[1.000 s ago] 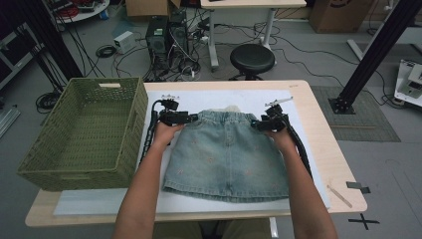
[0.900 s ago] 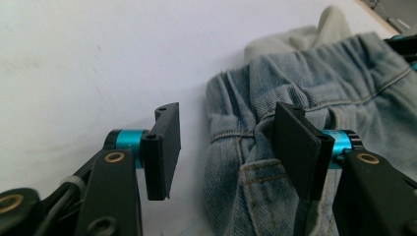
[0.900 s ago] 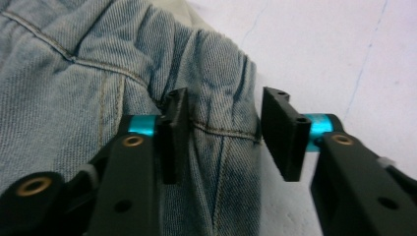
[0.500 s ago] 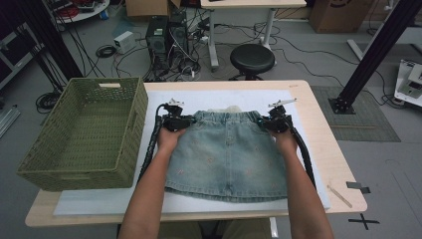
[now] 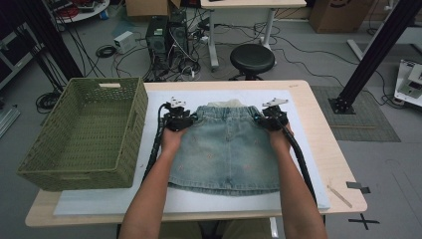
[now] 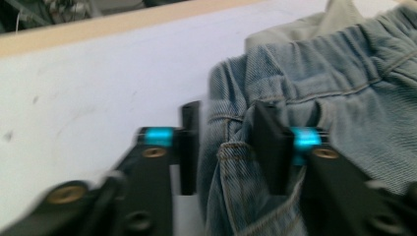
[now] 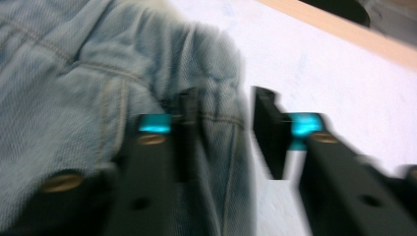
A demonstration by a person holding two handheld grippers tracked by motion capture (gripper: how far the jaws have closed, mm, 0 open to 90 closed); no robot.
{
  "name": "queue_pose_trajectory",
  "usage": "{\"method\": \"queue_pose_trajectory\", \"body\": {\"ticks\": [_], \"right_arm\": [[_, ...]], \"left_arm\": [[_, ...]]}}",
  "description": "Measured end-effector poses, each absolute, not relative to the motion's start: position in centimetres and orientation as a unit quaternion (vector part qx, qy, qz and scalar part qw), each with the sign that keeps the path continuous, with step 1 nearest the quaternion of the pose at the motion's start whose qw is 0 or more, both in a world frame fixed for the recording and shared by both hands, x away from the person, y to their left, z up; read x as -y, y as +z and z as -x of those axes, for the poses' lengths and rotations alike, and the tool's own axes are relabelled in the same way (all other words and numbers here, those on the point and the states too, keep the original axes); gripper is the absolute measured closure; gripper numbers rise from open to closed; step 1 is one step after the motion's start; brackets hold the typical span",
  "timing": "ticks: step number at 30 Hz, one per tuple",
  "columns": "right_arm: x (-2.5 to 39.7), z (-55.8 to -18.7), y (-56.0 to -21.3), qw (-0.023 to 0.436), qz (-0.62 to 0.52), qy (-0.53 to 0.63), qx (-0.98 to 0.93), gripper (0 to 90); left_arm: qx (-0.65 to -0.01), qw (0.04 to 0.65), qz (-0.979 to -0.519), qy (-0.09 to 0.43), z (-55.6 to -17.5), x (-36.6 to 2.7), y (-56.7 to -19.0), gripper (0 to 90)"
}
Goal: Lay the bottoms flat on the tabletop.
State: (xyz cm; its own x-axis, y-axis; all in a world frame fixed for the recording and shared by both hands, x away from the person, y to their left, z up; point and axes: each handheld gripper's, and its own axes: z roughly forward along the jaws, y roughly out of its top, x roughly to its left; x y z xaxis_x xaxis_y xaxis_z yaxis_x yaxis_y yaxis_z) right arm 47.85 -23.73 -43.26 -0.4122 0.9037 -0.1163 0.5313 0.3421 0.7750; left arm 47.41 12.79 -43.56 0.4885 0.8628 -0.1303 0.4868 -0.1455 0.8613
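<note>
A light blue denim skirt (image 5: 226, 149) lies flat on a white mat (image 5: 99, 201), waistband at the far side. My left gripper (image 5: 193, 118) is at the waistband's left corner. In the left gripper view the skirt (image 6: 344, 73) has its folded edge between the parted jaws of the left gripper (image 6: 226, 142). My right gripper (image 5: 258, 118) is at the waistband's right corner. The right gripper view shows the skirt (image 7: 74, 64) bunched between the jaws of the right gripper (image 7: 223, 132), with a sliver of mat beside the outer jaw. A pale cloth (image 5: 229, 103) peeks out beyond the waistband.
A green woven basket (image 5: 69, 179) stands on the left part of the table, close to the left hand. The wooden table edge (image 5: 338, 169) runs to the right of the mat, with a thin stick (image 5: 339, 195) near the front corner. A stool (image 5: 252, 57) stands beyond the table.
Both hands have shifted slightly at the waistband corners. The skirt still lies flat in about the same place.
</note>
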Motion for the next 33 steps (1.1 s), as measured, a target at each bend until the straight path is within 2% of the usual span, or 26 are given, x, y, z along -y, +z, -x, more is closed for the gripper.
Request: {"method": "queue_pose_trajectory", "body": {"ticks": [1, 3, 10, 13, 14, 15, 16, 17, 18, 23, 25, 26, 27, 28, 29, 31, 33], "right_arm": [[24.3, -47.8, -43.1, 0.262, -0.479, 0.357, -0.758, 55.1], [24.9, -47.3, -42.4, 0.263, -0.480, 0.378, -0.746, 53.3], [25.6, -45.0, -41.7, 0.210, -0.466, 0.384, -0.769, 52.4], [26.1, -44.3, -42.8, 0.176, -0.479, 0.366, -0.778, 53.9], [26.2, -44.2, -43.1, 0.170, -0.483, 0.357, -0.781, 56.2], [26.3, -44.1, -43.4, 0.164, -0.483, 0.346, -0.788, 64.6], [26.2, -44.1, -43.8, 0.158, -0.484, 0.338, -0.792, 69.1], [26.3, -44.1, -44.0, 0.150, -0.486, 0.339, -0.791, 78.1], [26.4, -44.0, -44.0, 0.153, -0.484, 0.341, -0.791, 85.6], [27.2, -43.8, -43.4, 0.195, -0.487, 0.330, -0.785, 87.0], [26.9, -43.8, -43.6, 0.202, -0.484, 0.317, -0.790, 86.7], [26.7, -43.7, -43.7, 0.210, -0.481, 0.315, -0.790, 85.8], [26.6, -43.6, -43.7, 0.212, -0.479, 0.320, -0.790, 80.7], [26.7, -43.4, -43.6, 0.210, -0.477, 0.329, -0.788, 71.5], [26.9, -43.1, -43.3, 0.212, -0.478, 0.338, -0.782, 65.6], [27.1, -42.3, -42.8, 0.207, -0.476, 0.366, -0.772, 57.6], [26.9, -41.3, -42.2, 0.211, -0.462, 0.382, -0.772, 55.5]], "left_arm": [[-0.464, 0.465, -0.727, 0.200, -47.3, -13.2, -43.4, 55.7], [-0.475, 0.466, -0.720, 0.198, -47.0, -14.1, -43.1, 50.2], [-0.483, 0.461, -0.734, 0.125, -45.2, -15.4, -44.7, 50.7], [-0.483, 0.453, -0.742, 0.101, -44.7, -15.5, -45.3, 55.4], [-0.480, 0.450, -0.746, 0.098, -44.6, -15.5, -45.3, 58.5], [-0.478, 0.448, -0.749, 0.098, -44.5, -15.4, -45.2, 63.1], [-0.474, 0.444, -0.754, 0.099, -44.4, -15.2, -45.1, 70.2], [-0.469, 0.438, -0.760, 0.107, -44.2, -14.9, -45.0, 78.7], [-0.470, 0.433, -0.760, 0.117, -44.1, -14.7, -44.9, 81.0], [-0.471, 0.442, -0.750, 0.145, -42.8, -14.8, -44.7, 82.2], [-0.470, 0.447, -0.748, 0.141, -42.5, -14.7, -44.7, 81.5], [-0.471, 0.451, -0.745, 0.138, -42.4, -14.8, -44.6, 78.1], [-0.471, 0.451, -0.745, 0.139, -42.3, -15.0, -44.6, 69.9], [-0.472, 0.453, -0.744, 0.135, -42.1, -15.3, -44.6, 59.9], [-0.471, 0.459, -0.742, 0.129, -42.0, -15.6, -44.6, 54.9], [-0.469, 0.468, -0.739, 0.126, -41.6, -16.1, -44.7, 50.8], [-0.462, 0.476, -0.737, 0.125, -41.2, -16.3, -44.6, 49.7]]}}
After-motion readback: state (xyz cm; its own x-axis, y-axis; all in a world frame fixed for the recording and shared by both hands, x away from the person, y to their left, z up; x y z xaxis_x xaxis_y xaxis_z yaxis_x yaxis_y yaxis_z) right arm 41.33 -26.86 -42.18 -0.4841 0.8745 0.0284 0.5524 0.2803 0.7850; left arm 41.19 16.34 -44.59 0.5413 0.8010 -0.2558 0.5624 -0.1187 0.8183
